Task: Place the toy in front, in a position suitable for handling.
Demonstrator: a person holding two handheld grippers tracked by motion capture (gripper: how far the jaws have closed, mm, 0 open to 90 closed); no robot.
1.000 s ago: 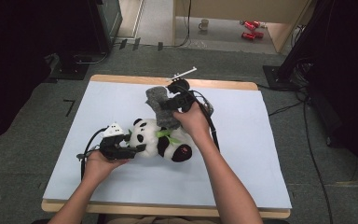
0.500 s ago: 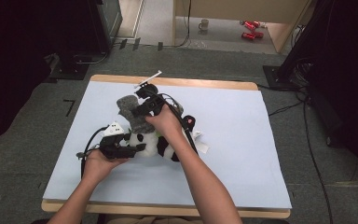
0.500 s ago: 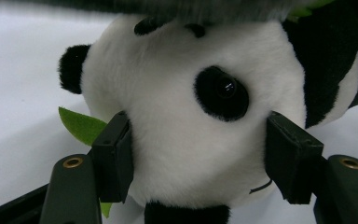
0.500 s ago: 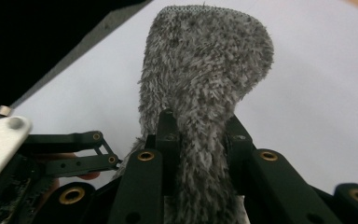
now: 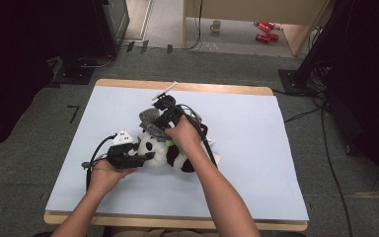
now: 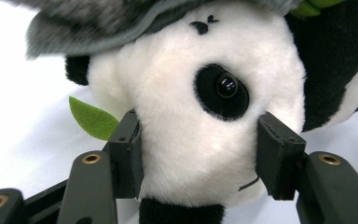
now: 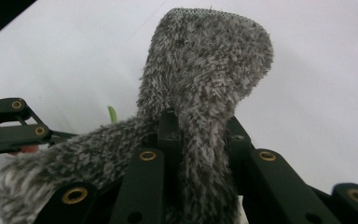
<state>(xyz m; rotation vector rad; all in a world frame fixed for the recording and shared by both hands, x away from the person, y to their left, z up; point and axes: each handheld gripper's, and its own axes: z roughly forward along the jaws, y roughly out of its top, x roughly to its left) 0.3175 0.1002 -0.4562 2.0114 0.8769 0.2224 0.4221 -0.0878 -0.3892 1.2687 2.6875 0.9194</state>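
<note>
Pinning the panda's head (image 6: 196, 121), the left gripper (image 6: 198, 154) squeezes from 9 o'clock mid-desk (image 5: 276, 163); the right gripper (image 7: 200, 140), clamping the grey fuzzy cloth (image 7: 205, 70), looks ready to drape it over.

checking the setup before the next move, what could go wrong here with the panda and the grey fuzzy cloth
1. The left gripper clamps the panda's soft head, and the plush bulges between the jaws. A pull could let it slip out.

2. The right gripper pinches just a fold of the grey fuzzy cloth. The fabric may slide free if tugged.

3. The cloth's edge lies over the panda's head in the left gripper view, so moving it might snag or drag the toy.
</note>
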